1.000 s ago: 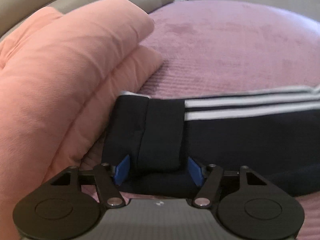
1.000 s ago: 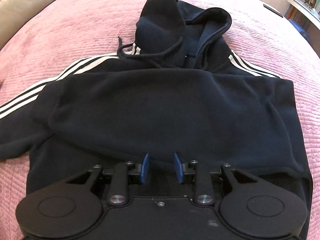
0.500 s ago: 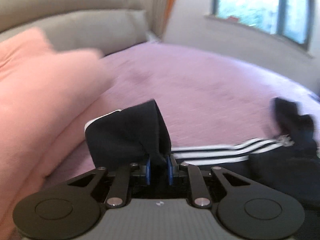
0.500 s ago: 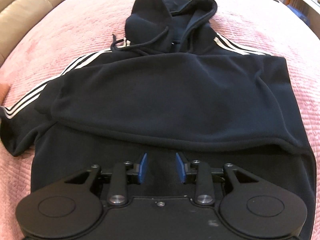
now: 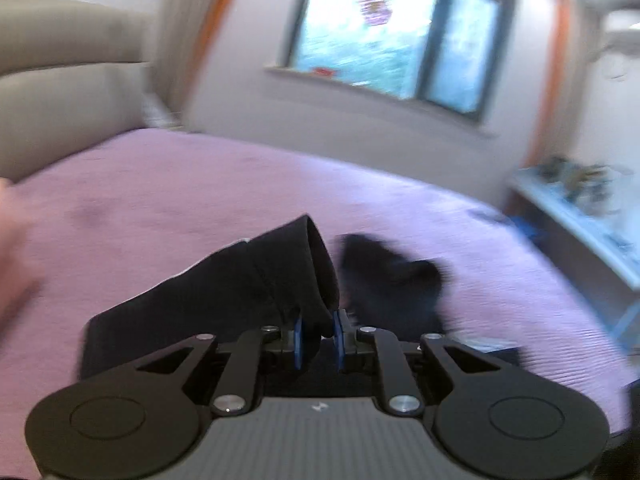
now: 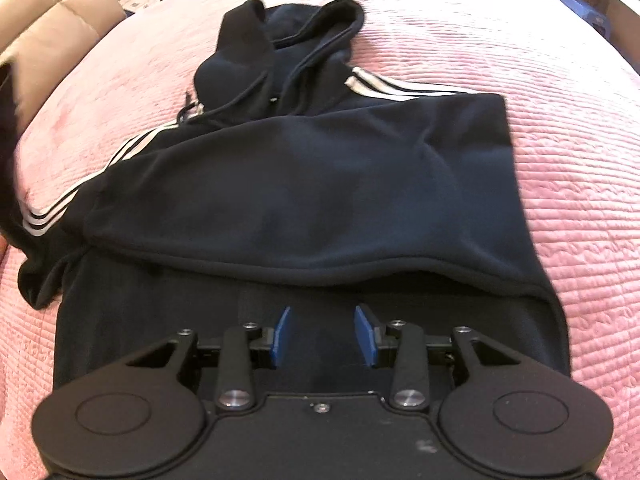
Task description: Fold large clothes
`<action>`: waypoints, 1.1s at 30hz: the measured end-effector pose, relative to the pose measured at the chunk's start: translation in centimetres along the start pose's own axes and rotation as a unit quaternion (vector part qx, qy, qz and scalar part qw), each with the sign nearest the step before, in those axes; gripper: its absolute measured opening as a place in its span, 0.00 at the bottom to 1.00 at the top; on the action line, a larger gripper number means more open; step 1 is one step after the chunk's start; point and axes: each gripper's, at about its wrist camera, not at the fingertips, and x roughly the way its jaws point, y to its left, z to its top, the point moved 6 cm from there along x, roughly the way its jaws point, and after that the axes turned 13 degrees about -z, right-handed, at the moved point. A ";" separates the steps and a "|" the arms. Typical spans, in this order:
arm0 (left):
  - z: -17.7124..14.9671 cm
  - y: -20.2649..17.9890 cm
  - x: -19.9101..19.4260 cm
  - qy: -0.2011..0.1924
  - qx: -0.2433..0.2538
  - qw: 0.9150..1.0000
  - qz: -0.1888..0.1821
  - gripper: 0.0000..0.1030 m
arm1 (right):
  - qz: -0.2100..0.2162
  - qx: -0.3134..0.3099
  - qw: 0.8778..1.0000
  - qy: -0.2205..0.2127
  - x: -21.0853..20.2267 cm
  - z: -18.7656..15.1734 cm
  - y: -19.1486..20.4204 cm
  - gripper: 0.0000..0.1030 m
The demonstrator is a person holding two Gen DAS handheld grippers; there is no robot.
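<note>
So the sleeve cuff (image 5: pixel 280 276) is pinched by the left gripper (image 5: pixel 318 338) mid-fold, right gripper (image 6: pixel 324 334) jaws spread; next it probably gets laid across the hoodie (image 6: pixel 304 196).

A dark-framed window (image 5: pixel 394 36) sits high beyond the jaws, a beige padded headboard (image 5: pixel 60 80) far to their left.

left gripper (image 5: pixel 317 338) clamped on dark hoodie cuff (image 5: pixel 276 280), raised above purple bedspread (image 5: pixel 200 192), window (image 5: pixel 396 36) beyond
</note>
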 end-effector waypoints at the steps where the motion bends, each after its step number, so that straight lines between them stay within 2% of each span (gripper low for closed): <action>1: 0.1 -1.9 1.3 -0.004 0.000 1.000 -0.026 0.16 | 0.000 0.004 1.000 -0.001 -0.1 0.1 -0.5 0.44; 4: -0.4 -6.6 5.2 -0.004 -0.001 0.995 -0.103 0.17 | -0.002 0.013 1.000 -0.005 -0.4 0.3 -2.0 0.44; 6: -2.3 -9.2 8.6 0.039 -0.001 0.989 -0.143 0.33 | -0.005 0.015 1.000 -0.009 -0.2 0.7 -3.0 0.44; 7: -3.4 -9.7 9.8 0.058 -0.008 0.988 -0.144 0.40 | -0.007 0.017 1.000 -0.009 0.0 0.9 -3.4 0.44; 8: -4.6 -9.7 10.8 0.075 -0.014 0.989 -0.131 0.50 | -0.009 0.019 1.000 -0.009 0.3 1.2 -3.8 0.44; 10: -6.7 -8.9 11.4 0.093 -0.021 0.990 -0.103 0.51 | 0.000 0.033 0.999 -0.014 0.8 2.1 -4.4 0.45; 11: -7.3 -8.3 11.4 0.101 -0.028 0.990 -0.093 0.51 | 0.009 0.038 0.999 -0.018 0.9 2.6 -4.4 0.51; 12: -7.9 -7.0 11.3 0.109 -0.040 0.990 -0.076 0.51 | 0.023 0.041 0.999 -0.024 1.2 3.2 -4.1 0.63; 14: -8.8 -4.2 10.8 0.119 -0.058 0.990 -0.048 0.52 | 0.054 0.041 0.997 -0.033 1.7 4.4 -3.0 0.74; 17: -8.7 -1.1 9.9 0.128 -0.064 0.990 -0.011 0.53 | 0.089 0.023 0.995 -0.049 2.7 6.2 -0.3 0.73; 20: -8.3 2.0 8.3 0.130 -0.071 0.989 0.009 0.55 | 0.084 0.004 0.995 -0.052 4.4 7.4 2.1 0.74; 23: -8.0 3.3 7.5 0.121 -0.078 0.990 0.016 0.60 | 0.076 0.002 0.996 -0.039 6.6 7.8 3.1 0.74; 25: -7.9 4.1 7.0 0.115 -0.082 0.990 0.022 0.62 | 0.087 -0.005 0.996 -0.017 7.6 7.3 3.9 0.48; 26: -7.9 4.5 6.8 0.113 -0.085 0.990 0.024 0.62 | 0.098 -0.012 0.995 -0.015 7.5 7.0 4.6 0.27; 27: -7.9 4.7 6.7 0.112 -0.087 0.990 0.026 0.62 | 0.098 -0.024 0.995 -0.028 6.9 6.9 5.2 0.13; 30: -7.7 5.6 6.4 0.106 -0.084 0.990 0.043 0.62 | 0.084 -0.060 0.991 -0.089 3.3 7.6 6.1 0.12; 33: -7.1 6.4 6.0 0.096 -0.086 0.990 0.059 0.62 | 0.056 -0.047 0.986 -0.148 -1.2 9.5 4.3 0.12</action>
